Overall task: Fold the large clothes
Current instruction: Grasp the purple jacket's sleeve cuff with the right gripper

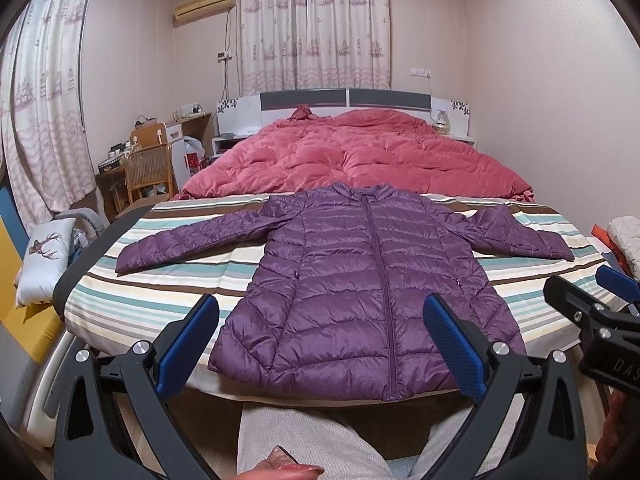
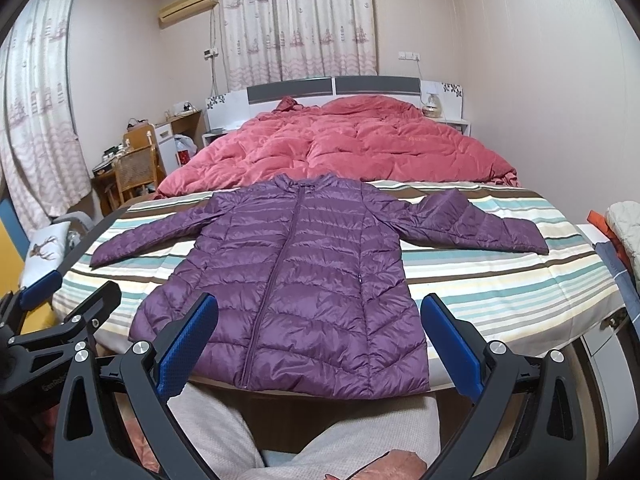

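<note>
Both hand-held grippers, left [image 1: 320, 344] and right [image 2: 320, 344], are hovering wide open before the purple jacket [image 1: 360, 280] lying flat at the bed's [image 1: 160, 292] foot edge; folding is not yet begun, so a sleeve probably needs gripping next.

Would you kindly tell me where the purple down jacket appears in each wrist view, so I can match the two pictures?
Left wrist view: the purple down jacket lies flat, zipped, sleeves spread, centred and slightly right, its hem between the left gripper fingers.
Right wrist view: the jacket sits left of centre, with the right gripper over its hem.
Shared landmark: the red quilt just beyond the collar.
</note>
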The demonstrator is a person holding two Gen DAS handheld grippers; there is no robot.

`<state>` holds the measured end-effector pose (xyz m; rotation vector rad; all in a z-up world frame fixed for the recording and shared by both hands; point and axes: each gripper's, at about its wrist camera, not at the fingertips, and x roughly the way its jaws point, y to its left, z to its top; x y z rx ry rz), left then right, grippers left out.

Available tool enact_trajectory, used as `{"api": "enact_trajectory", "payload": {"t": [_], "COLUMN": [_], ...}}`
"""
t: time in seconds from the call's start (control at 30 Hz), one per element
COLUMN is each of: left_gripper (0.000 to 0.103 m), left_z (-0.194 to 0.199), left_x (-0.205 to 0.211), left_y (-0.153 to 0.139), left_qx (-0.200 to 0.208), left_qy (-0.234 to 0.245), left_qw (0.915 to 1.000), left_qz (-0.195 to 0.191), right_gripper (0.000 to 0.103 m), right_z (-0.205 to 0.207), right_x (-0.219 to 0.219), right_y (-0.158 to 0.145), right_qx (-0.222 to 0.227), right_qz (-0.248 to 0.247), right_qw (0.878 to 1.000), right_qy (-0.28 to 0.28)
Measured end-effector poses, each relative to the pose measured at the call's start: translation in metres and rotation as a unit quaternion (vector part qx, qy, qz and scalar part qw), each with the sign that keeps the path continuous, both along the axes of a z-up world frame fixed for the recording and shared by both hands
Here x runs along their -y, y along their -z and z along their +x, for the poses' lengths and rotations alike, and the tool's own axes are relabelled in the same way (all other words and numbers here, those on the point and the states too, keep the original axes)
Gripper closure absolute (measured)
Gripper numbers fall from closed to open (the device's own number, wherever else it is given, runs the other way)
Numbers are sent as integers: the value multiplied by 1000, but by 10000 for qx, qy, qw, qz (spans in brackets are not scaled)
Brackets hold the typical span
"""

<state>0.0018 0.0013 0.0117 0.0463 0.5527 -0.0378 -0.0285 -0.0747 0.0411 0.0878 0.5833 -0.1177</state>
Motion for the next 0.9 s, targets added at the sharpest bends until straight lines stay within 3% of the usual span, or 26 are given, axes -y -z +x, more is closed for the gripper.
{"api": "enact_trajectory", "payload": {"t": [0.27,0.4,0.53,0.77,0.9], "left_gripper": [2,2,2,2,2], "left_z": [35,62,93,146,174], "left_x": [1,8,15,20,15], "left_y": [18,33,49,78,93], "left_qx": [-319,-384,-540,-915,-1023], "left_qy": [77,-15,-62,-2,45], "left_qw": [9994,9985,9968,9942,9944], "left_qz": [64,397,593,571,250], "right_gripper": [3,3,3,3,3], "right_z": [41,69,97,140,167], "right_x": [32,56,80,129,167], "right_y": [12,29,47,75,97], "right_qx": [-335,-463,-610,-694,-1003], "right_qz": [336,585,531,522,629], "right_qw": [9988,9972,9964,9937,9885], "right_qy": [76,75,242,715,945]}}
